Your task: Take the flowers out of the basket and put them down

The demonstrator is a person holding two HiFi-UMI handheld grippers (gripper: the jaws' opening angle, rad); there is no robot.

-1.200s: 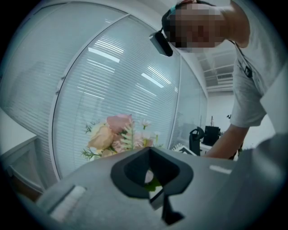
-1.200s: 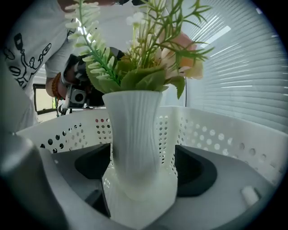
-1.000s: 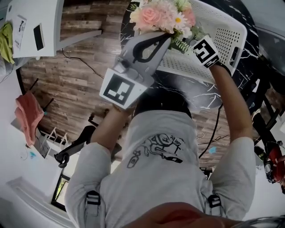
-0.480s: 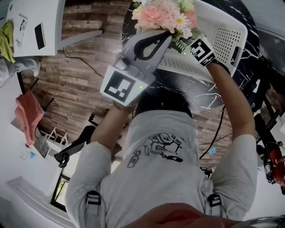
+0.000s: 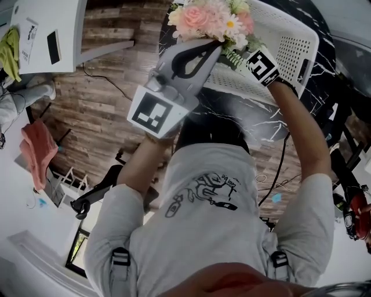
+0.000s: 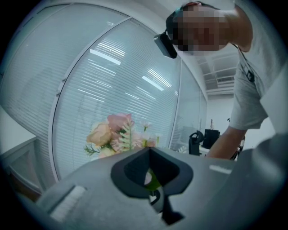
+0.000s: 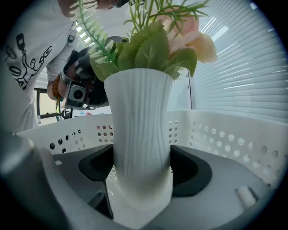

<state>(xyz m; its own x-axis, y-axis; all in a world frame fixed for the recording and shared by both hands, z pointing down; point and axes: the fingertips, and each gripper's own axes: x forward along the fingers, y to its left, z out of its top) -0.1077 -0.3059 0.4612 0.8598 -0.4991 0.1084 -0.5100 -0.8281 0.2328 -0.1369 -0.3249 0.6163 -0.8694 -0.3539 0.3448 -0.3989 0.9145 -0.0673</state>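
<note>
While the person's grey shirt (image 5: 203, 232) fills the lower head view, both arms reach up over a black marble tabletop (image 5: 261, 125) w/ wood floor (image 5: 104, 104) beyond its left edge. On the tabletop sits a white perforated basket (image 5: 290, 52), set back from the near edge w/ bare marble showing betw. the two; its right wall is near the tabletop's right edge.

The left gripper (image 5: 215, 49) is raised at the basket's left side, tips right up against the underside of the bouquet. Its jaws are drawn together, tips meeting. A bit of green & pale pink shows in the hollow betw. the pads; can't tell if that bit is pinched.

The right gripper (image 7: 143, 177) comes in from the right, its marker cube (image 5: 264, 64) just beside the leaves. Its jaws are clamped on the lower body of a white ribbed vase (image 7: 140, 134), one dark pad each side.

The vase is upright, inside the basket walls; can't tell whether its base touches the basket floor. The flowers (image 5: 211, 17), pink & cream blooms w/ a white daisy and green fern sprigs, stand in the vase's mouth, over the basket's left part.
</note>
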